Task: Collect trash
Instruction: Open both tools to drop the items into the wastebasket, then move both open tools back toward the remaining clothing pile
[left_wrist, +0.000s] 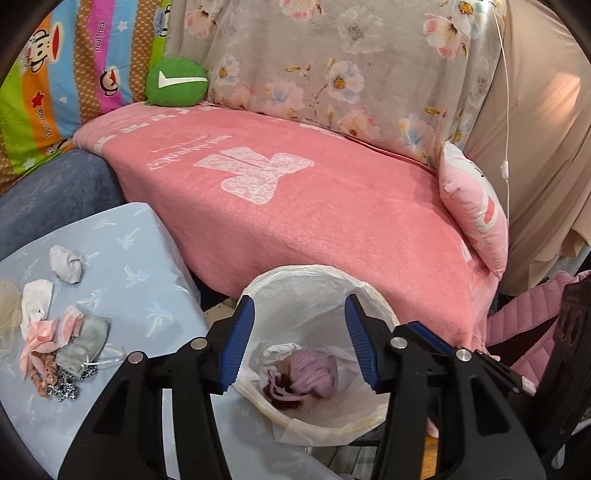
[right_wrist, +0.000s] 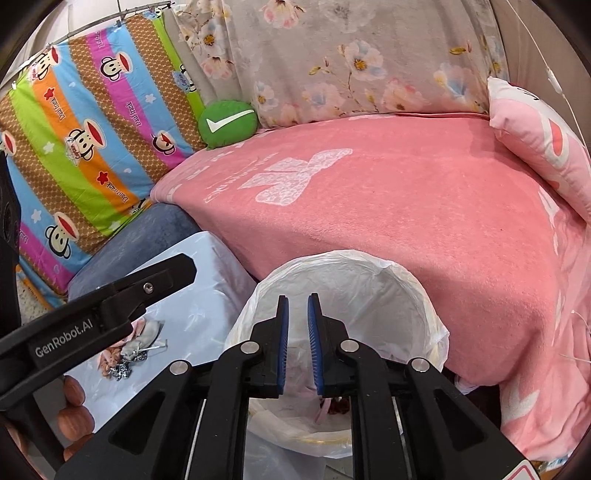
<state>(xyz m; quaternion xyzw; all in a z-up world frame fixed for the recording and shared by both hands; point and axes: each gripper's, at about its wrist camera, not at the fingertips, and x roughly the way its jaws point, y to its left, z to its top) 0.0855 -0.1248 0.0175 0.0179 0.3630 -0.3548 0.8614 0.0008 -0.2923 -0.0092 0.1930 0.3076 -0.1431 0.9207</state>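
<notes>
A bin with a white plastic liner (left_wrist: 314, 271) (right_wrist: 347, 258) stands on the floor against a pink-covered couch. At its bottom lie a crumpled purple piece (left_wrist: 314, 373), a white scrap (left_wrist: 280, 349) and something dark red (left_wrist: 284, 398). My left gripper (left_wrist: 300, 308) hangs over the bin's mouth, open, with nothing between its blue pads. Above the same bin, my right gripper (right_wrist: 298, 299) has its pads a narrow gap apart and holds nothing. On a light blue surface (left_wrist: 147, 258) to the left lie a white wad (left_wrist: 66, 264), another white piece (left_wrist: 35, 302) and a pink-and-grey pile (left_wrist: 70, 343) (right_wrist: 136, 349).
The pink blanket (left_wrist: 314, 206) covers the couch seat behind the bin. On it sit a green round cushion (left_wrist: 177, 83) and a pink pillow (left_wrist: 476, 214). A pink quilted bag (left_wrist: 524, 317) stands right of the bin. A person's fingers (right_wrist: 74, 417) show at lower left.
</notes>
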